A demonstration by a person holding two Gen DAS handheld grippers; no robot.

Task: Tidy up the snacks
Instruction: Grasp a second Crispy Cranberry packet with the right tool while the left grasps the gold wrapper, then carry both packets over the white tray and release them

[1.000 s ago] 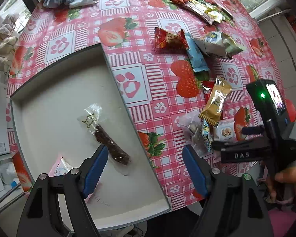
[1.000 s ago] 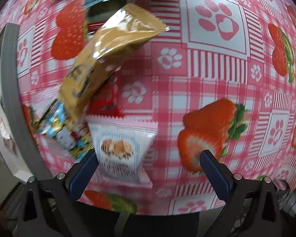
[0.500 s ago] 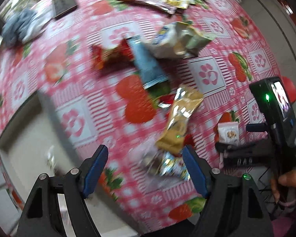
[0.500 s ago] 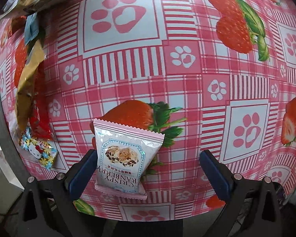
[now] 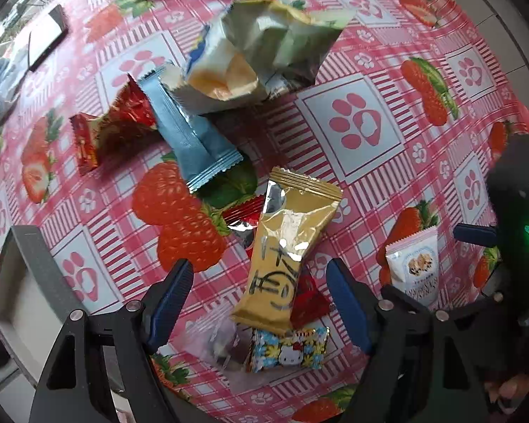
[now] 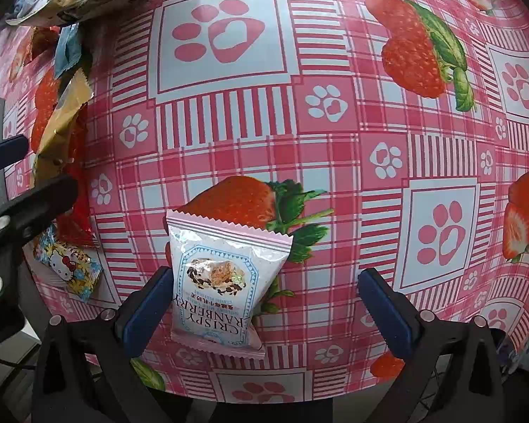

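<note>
Left gripper (image 5: pixel 259 301) spread wide above gold snack packet (image 5: pixel 287 253) on strawberry tablecloth (image 5: pixel 352 130); right gripper (image 6: pixel 264 305) spread too, pink cranberry packet (image 6: pixel 222 282) against one finger, unpinched.

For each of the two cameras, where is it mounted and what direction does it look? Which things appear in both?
Left wrist: sits on the left gripper, looks down between open fingers at the gold packet, blue packet and grey tray corner; the right gripper shows at right.
Right wrist: sits on the right gripper, looks down at the cranberry crisp packet between open fingers; a left gripper finger shows at left.
Shared: cranberry crisp packet, Hello Kitty packet, strawberry tablecloth.
</note>
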